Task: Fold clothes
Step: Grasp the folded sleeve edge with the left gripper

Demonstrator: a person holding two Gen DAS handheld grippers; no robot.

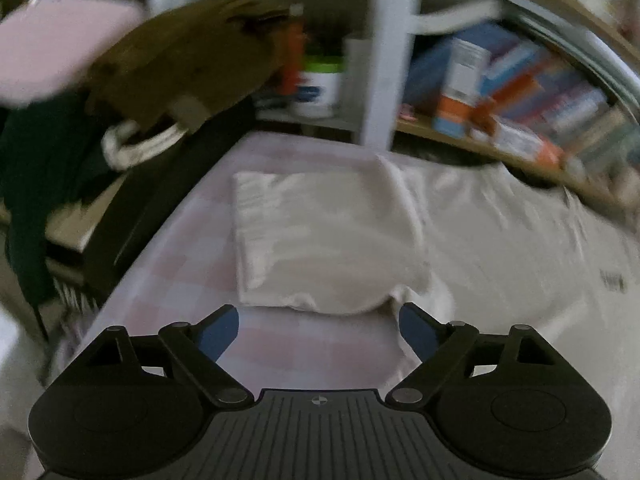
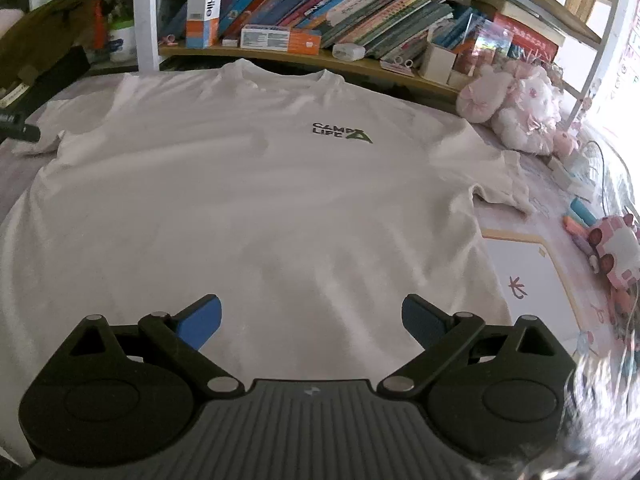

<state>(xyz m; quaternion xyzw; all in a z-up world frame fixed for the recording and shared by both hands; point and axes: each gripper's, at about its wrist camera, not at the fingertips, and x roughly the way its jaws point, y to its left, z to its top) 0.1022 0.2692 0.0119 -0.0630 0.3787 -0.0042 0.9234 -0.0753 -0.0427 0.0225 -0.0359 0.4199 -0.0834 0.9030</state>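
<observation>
Right wrist view: one white T-shirt (image 2: 248,200) is seen spread flat, front up, directly ahead of and beneath the right gripper (image 2: 312,320), its collar at the far end and a small printed logo (image 2: 340,132) ahead and slightly right. The right gripper is held wide open, nothing between its fingers, hovering over the lower part of the shirt. One short sleeve (image 2: 500,192) is seen lying out to the right, partly rumpled; the other sleeve (image 2: 40,142) lies far left.

In the left wrist view, which is blurred, one folded pale garment (image 1: 320,236) is seen just ahead of the left gripper (image 1: 318,330), resting on a pink checked cover (image 1: 304,356). The left gripper is likewise wide open and holds nothing. The spread T-shirt lies to its right.

The T-shirt is judged to be light, soft and limp, so it would sag and crease when lifted; a pinch at a shoulder seam and at the hem on the same side is judged best. Two garments are counted. A shelf of books (image 2: 360,8) stands beyond the collar.
</observation>
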